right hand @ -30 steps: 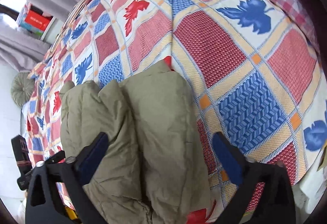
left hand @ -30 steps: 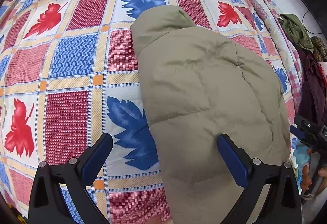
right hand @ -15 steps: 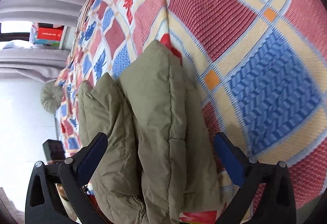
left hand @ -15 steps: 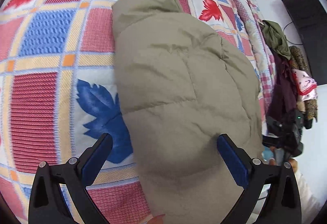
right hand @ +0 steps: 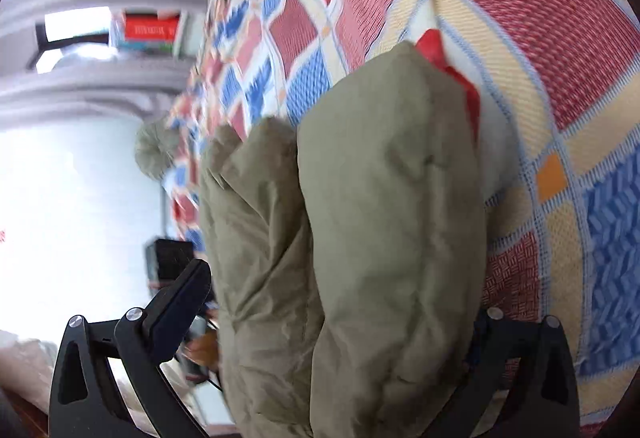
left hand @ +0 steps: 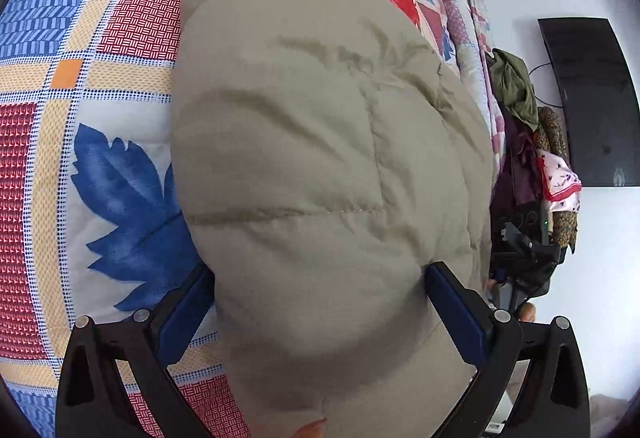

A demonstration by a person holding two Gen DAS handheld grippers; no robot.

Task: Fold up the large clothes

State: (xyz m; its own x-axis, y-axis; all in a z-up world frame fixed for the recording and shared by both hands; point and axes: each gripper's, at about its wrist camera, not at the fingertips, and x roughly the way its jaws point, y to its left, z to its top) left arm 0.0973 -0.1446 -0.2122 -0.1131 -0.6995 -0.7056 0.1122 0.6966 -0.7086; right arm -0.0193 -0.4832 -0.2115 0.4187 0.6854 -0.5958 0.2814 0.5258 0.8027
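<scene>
A folded olive-khaki puffer jacket (left hand: 320,142) lies on a bed with a red, blue and cream patchwork quilt (left hand: 120,38). My left gripper (left hand: 320,302) is open and straddles the jacket's near end, with a blue pad (left hand: 188,310) on the quilt side and the other pad against the far side. In the right wrist view the jacket (right hand: 380,218) shows stacked folded layers. My right gripper (right hand: 328,322) is open around that end. Its left finger (right hand: 180,302) is in clear air, and its right finger is mostly hidden behind the fabric.
Off the bed's right edge, a pile of dark and green clothes (left hand: 516,94) with a pink floral cloth (left hand: 560,174) stands below a black screen (left hand: 592,98) on the white wall. The right wrist view shows grey curtains, a red box (right hand: 150,26) and a round cushion (right hand: 154,150).
Both grippers have moved in close to the jacket, so its ends now sit between their fingers. Jaw spacing looks unchanged. The jacket itself has not visibly shifted.
</scene>
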